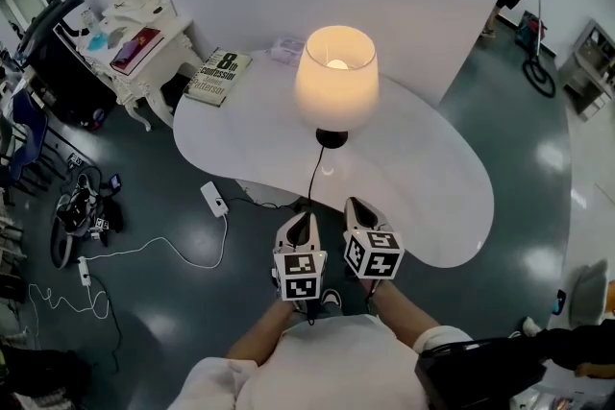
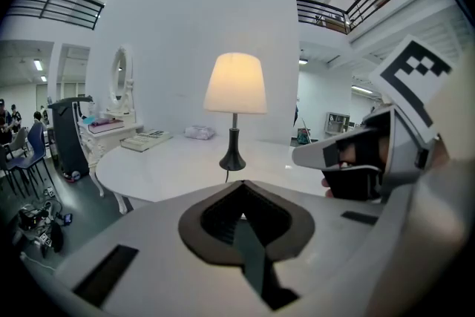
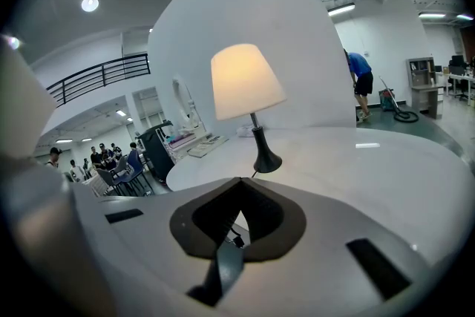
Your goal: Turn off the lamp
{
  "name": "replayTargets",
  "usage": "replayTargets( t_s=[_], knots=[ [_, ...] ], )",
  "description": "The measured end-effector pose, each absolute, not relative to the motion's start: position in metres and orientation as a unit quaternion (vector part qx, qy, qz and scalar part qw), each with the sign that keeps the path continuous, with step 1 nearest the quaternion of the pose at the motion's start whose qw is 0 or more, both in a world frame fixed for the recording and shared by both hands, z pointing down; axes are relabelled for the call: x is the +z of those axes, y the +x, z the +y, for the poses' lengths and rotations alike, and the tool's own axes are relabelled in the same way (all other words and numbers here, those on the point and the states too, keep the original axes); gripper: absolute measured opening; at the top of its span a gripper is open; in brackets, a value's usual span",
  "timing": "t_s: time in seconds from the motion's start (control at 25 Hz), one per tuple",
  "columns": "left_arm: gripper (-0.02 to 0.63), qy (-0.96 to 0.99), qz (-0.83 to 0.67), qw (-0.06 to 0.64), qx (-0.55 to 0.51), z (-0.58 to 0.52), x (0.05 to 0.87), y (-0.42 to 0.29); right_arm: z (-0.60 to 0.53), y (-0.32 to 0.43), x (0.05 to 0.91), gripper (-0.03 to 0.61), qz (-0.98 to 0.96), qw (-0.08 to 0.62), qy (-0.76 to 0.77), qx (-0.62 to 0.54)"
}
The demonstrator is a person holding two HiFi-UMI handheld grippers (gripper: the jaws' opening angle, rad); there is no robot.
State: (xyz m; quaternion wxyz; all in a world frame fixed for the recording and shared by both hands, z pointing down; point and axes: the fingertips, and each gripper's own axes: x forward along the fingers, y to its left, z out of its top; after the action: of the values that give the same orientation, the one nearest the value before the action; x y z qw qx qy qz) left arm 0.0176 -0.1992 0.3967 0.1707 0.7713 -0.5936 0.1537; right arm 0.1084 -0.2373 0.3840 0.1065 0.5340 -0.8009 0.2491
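Cord (image 1: 315, 170) from the lit lamp (image 1: 335, 77) shows clearly only in the head view, crossing the white table (image 1: 432, 178) to its near edge, where the left gripper (image 1: 306, 220) and right gripper (image 1: 354, 205) hover side by side, each with jaws together on nothing. Both gripper views show the lamp's dark base side-on, mid-table; the cord's lower end is lost behind the grippers. Open tabletop lies between them and the base, with a book (image 1: 218, 76) at the far left edge.

Tabletop (image 1: 432, 182) smooth, glossy; lampshade (image 1: 334, 86) matt, translucent
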Motion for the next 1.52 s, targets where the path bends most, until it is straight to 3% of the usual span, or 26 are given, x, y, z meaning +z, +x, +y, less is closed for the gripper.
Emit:
replayTargets(
  t_s=[0.72, 1.52],
  knots=[
    [0.008, 0.743, -0.597, 0.253, 0.168, -0.189, 0.501, -0.005, -0.232, 0.080, 0.475, -0.002, -0.799, 0.148, 0.504, 0.293],
    [0.008, 0.706, -0.610, 0.325, 0.156, -0.180, 0.712, -0.016, -0.220, 0.070, 0.673, -0.002, -0.781, 0.198, 0.492, 0.329]
  ],
)
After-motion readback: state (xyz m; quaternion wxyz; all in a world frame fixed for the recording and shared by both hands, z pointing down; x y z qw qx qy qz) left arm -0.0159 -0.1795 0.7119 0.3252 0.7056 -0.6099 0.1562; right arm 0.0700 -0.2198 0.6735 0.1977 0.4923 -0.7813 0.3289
